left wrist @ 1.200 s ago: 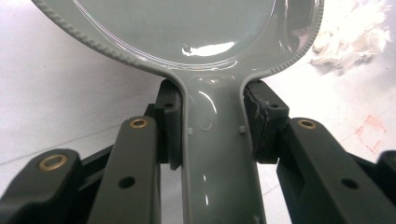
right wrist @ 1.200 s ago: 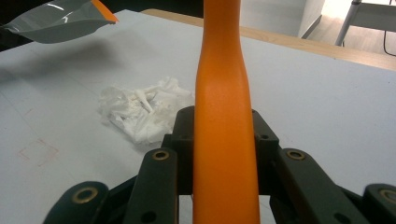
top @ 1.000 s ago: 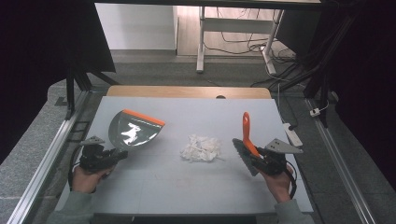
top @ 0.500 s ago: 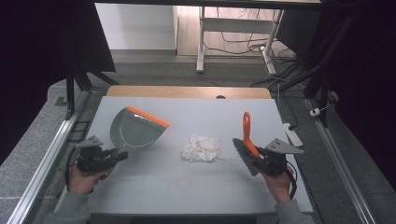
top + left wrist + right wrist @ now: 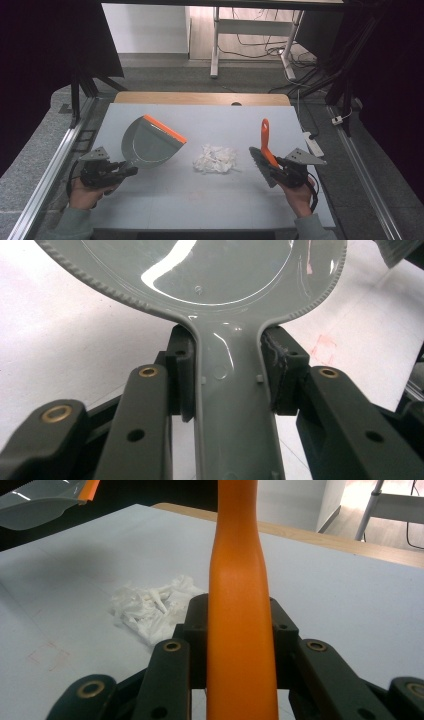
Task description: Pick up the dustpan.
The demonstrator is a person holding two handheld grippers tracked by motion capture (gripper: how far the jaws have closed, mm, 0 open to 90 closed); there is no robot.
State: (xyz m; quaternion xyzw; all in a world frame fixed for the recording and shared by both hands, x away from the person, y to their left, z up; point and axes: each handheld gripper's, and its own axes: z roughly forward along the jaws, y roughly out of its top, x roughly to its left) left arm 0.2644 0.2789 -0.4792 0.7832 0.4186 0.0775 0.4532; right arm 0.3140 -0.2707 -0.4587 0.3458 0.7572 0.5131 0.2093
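1. The left tool (image 5: pixel 131 171) clamps the grey dustpan (image 5: pixel 149 144) by its handle — over the last second the pan has tipped from showing its underside to lying flatter, orange lip toward the scraps.
2. The right tool (image 5: pixel 278 167) grips the orange-handled brush (image 5: pixel 264 147), unmoved beside the white paper scraps (image 5: pixel 216 158) mid-table (image 5: pixel 210 210) — sweeping looks imminent.
3. No readable writing.

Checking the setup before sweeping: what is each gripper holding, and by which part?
Left gripper clamps the grey dustpan by its handle. Right gripper clamps the brush by its orange handle.
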